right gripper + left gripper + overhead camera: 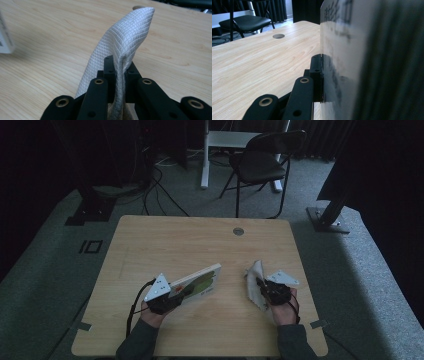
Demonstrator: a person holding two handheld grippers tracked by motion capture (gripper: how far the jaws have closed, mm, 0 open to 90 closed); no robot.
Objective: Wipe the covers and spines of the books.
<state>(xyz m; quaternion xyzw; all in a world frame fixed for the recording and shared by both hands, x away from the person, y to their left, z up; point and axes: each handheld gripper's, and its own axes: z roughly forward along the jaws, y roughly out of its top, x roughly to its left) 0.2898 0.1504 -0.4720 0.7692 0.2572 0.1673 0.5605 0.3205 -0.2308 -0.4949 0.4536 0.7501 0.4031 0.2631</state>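
Jaws: left gripper clamps printed white-green book | right gripper pinches white cloth – diamond-embossed

The room is dim. A light wooden table stands on grey carpet, with a round cable hole near its far edge, right of centre. Beyond the table, a black folding chair stands far right beside a white desk leg. Black cables trail over the floor at far left. Dark curtains hang at the back. Black stand feet rest on the carpet to the left and right.
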